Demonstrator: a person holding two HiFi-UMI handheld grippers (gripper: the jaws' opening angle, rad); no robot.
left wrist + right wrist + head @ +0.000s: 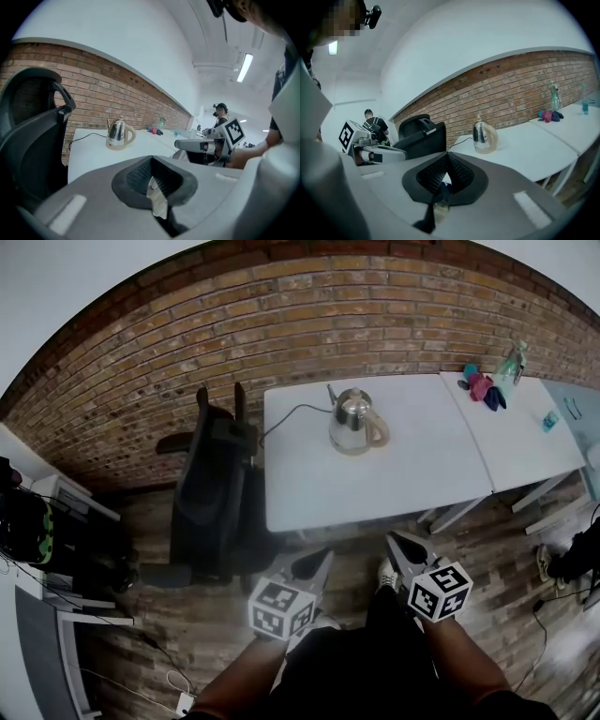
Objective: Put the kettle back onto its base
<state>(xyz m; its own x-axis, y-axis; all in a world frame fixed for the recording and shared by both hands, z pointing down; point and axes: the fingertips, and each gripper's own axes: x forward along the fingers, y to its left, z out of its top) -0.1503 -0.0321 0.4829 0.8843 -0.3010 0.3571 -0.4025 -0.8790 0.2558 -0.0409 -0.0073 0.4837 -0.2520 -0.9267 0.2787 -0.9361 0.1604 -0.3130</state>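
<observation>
A steel kettle (354, 420) with a beige handle stands upright on its beige base (349, 447) near the back of the white table (309, 488). A black cord (286, 416) runs from the base to the table's left edge. The kettle also shows in the left gripper view (117, 133) and in the right gripper view (483, 136), far beyond the jaws. My left gripper (321, 566) and right gripper (399, 545) hang low in front of the table's near edge, well short of the kettle. Both are shut with nothing between the jaws.
A black office chair (211, 493) stands against the table's left side. A second white table (525, 442) adjoins on the right, carrying a bottle (511, 362) and pink and blue cloth items (483, 388). A shelf unit (56, 549) stands at far left. The brick wall (281, 324) lies behind.
</observation>
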